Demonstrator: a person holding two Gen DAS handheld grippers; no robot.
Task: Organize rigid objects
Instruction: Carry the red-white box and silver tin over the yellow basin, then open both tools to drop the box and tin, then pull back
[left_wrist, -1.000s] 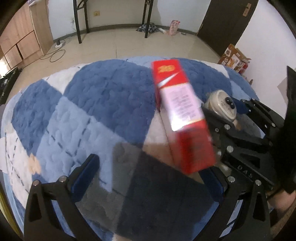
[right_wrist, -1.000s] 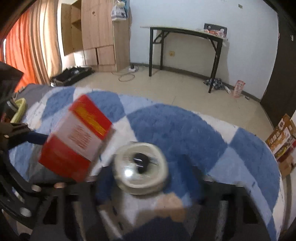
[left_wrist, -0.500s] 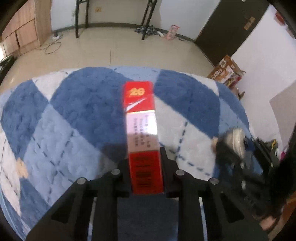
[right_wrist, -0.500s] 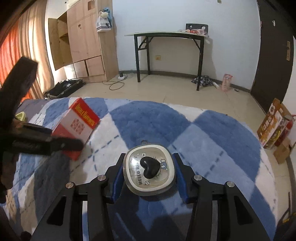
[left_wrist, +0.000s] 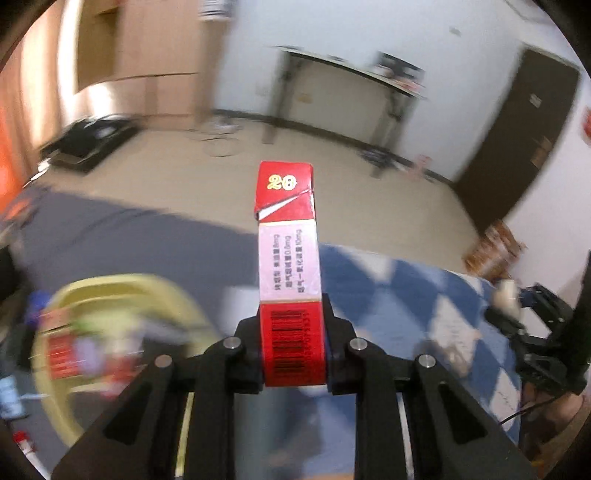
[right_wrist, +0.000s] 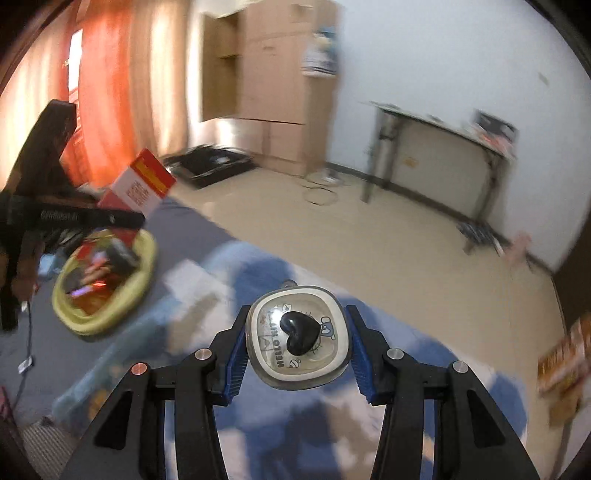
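A: How far along can the tidying be judged to be?

B: Partway. A yellow basket (right_wrist: 146, 266) is seen on the bed cover, already loaded with several small packages, blurred beyond naming. Two things are held but not yet put in.

A: Which ones, and where?

B: A red and white carton (left_wrist: 290, 273) is clamped at its barcode end by the left gripper (left_wrist: 291, 354), the jaws narrowed onto its two sides, the rest projecting forward in the air. From the right wrist view the same carton is seen raised just above the basket's far rim. A rounded-square Hello Kitty case with a black heart (right_wrist: 298, 332) is pinched between the blue pads (right_wrist: 360, 356) of the right gripper (right_wrist: 297, 350), above the blue checked blanket (right_wrist: 480, 391).

A: What is left?

B: Both items would need to be released into the basket; nothing else loose is made out on the blanket, though much is smeared by motion.

A: Is room available?

B: The basket's middle looks crowded, so the long carton may have to be laid flat or along the rim. The bed edge falls to bare floor (right_wrist: 369, 229) beyond, so a drop there is to be avoided. Open blanket lies between the right gripper and the basket, so a clear path is judged available.
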